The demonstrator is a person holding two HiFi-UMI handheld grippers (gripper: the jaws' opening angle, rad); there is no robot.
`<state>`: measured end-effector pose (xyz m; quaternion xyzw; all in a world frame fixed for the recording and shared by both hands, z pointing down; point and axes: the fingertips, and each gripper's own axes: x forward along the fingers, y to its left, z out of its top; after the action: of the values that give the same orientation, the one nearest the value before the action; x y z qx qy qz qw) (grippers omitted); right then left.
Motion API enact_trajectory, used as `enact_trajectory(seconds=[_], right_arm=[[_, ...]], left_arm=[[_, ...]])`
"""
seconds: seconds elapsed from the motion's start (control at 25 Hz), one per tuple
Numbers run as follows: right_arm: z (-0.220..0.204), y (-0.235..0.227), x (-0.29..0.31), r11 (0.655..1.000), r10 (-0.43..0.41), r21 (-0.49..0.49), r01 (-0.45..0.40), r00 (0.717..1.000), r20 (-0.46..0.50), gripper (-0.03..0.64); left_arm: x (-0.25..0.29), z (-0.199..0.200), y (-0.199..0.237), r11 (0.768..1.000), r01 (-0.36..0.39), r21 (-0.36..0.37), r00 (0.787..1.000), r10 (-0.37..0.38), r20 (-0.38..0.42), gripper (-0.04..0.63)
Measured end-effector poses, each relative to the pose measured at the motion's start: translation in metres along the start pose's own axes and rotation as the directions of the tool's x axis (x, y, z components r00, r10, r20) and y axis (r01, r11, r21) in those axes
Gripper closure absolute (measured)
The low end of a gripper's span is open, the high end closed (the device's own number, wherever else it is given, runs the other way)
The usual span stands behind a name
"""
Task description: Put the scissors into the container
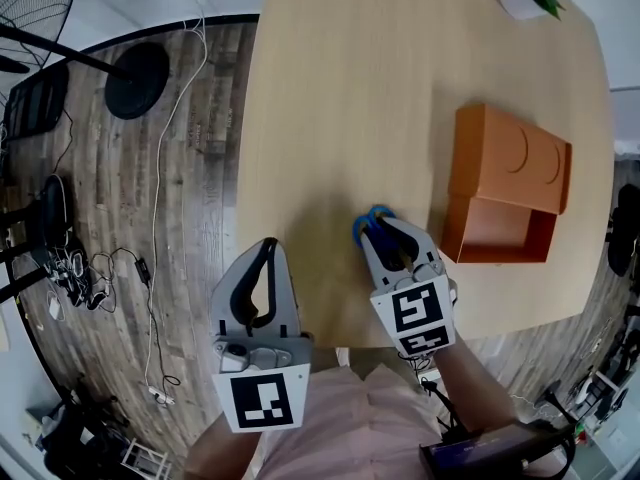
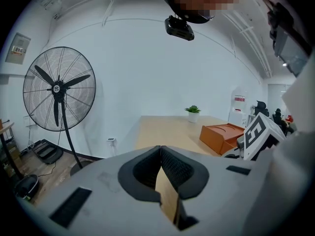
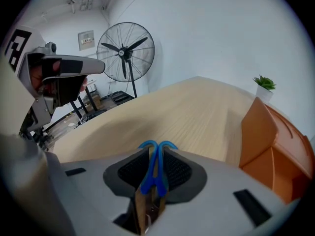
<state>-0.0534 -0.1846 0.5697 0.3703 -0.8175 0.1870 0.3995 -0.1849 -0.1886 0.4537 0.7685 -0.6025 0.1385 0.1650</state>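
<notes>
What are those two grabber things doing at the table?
A person holds a gripper in each hand. The right gripper is shut on blue-handled scissors over the wooden table, beside the orange container. The scissors are not in it yet. The left gripper is shut and empty, near the table's edge.
</notes>
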Motion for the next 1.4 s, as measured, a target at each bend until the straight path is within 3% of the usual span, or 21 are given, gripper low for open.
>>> enact_trajectory(seconds=[0.28, 0.56, 0.8, 1.0, 1.2, 1.28, 1.4], right_arm=[[-0.007, 0.005, -0.010, 1.000, 0.006, 0.001, -0.006, 1.000, 0.028, 0.535], [0.031, 0.002, -0.045, 1.000, -0.011, 0.019, 0.008, 0.980, 0.201, 0.538], [0.075, 0.003, -0.107, 0.999, -0.044, 0.006, 0.046, 0.895, 0.445, 0.543], [0.105, 0.001, -0.166, 0.997, -0.074, 0.029, 0.069, 0.822, 0.564, 0.543], [0.139, -0.006, -0.221, 0.993, -0.096, 0.018, 0.112, 0.740, 0.666, 0.541], [0.148, -0.013, -0.237, 0.991, -0.107, 0.017, 0.130, 0.724, 0.682, 0.541], [0.155, -0.022, -0.252, 0.986, -0.134, 0.019, 0.165, 0.723, 0.678, 0.541]], left_arm=[[-0.013, -0.002, -0.010, 1.000, 0.006, 0.027, 1.000, -0.006, 0.011, 0.583], [-0.021, 0.016, -0.013, 0.999, -0.001, 0.047, 0.998, -0.002, 0.055, 0.583], [-0.046, 0.046, -0.038, 0.996, 0.013, 0.092, 0.991, -0.025, 0.130, 0.583], [-0.068, 0.074, -0.057, 0.997, 0.038, 0.064, 0.981, -0.050, 0.188, 0.583], [-0.077, 0.105, -0.067, 0.992, 0.042, 0.123, 0.959, -0.074, 0.272, 0.583], [-0.076, 0.121, -0.074, 0.989, 0.054, 0.137, 0.948, -0.093, 0.303, 0.583], [-0.073, 0.143, -0.081, 0.985, 0.072, 0.158, 0.930, -0.124, 0.347, 0.583]])
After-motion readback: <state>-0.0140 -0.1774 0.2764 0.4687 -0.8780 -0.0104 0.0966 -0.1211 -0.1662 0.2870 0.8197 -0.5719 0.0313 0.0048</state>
